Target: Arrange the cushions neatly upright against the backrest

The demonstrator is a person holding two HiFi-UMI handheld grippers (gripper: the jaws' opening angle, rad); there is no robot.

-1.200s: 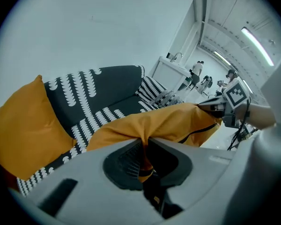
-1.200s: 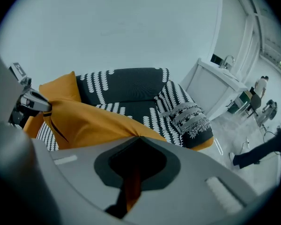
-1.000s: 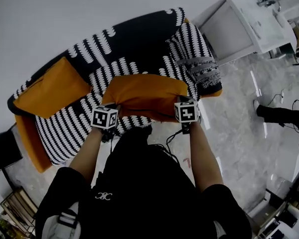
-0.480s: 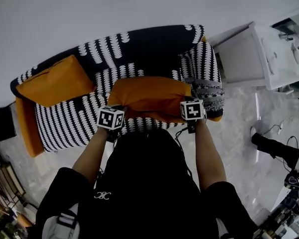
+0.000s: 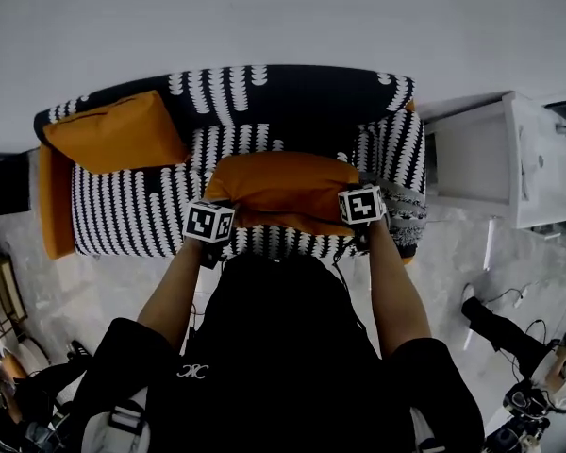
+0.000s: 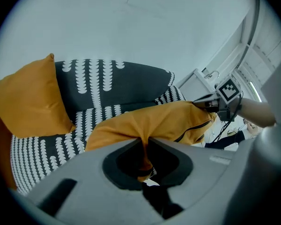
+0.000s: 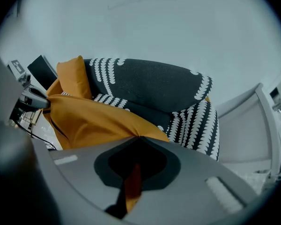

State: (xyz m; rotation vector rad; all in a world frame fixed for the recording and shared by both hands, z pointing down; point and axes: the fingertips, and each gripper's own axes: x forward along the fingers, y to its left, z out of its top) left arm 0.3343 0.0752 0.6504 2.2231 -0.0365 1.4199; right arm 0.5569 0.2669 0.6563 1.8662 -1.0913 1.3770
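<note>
An orange cushion [image 5: 281,189] hangs stretched between both grippers over the front of the black-and-white patterned sofa [image 5: 132,220]. My left gripper [image 5: 212,229] is shut on its left corner; the orange fabric [image 6: 145,149] runs pinched between the jaws. My right gripper [image 5: 358,213] is shut on the right corner, with fabric [image 7: 133,179] caught in its jaws. A second orange cushion [image 5: 118,132] [image 6: 30,100] [image 7: 72,76] leans upright against the backrest [image 5: 292,92] at the sofa's left end.
A grey-and-black striped cushion or throw [image 5: 404,210] lies at the sofa's right end. A white cabinet [image 5: 505,163] stands right of the sofa, a dark unit [image 5: 5,182] at its left. Cables and a dark object [image 5: 500,324] lie on the marble floor.
The view has swung so the sofa now lies level across the picture. Both grippers stay shut on the cushion, and they have carried it a little toward the sofa's right.
</note>
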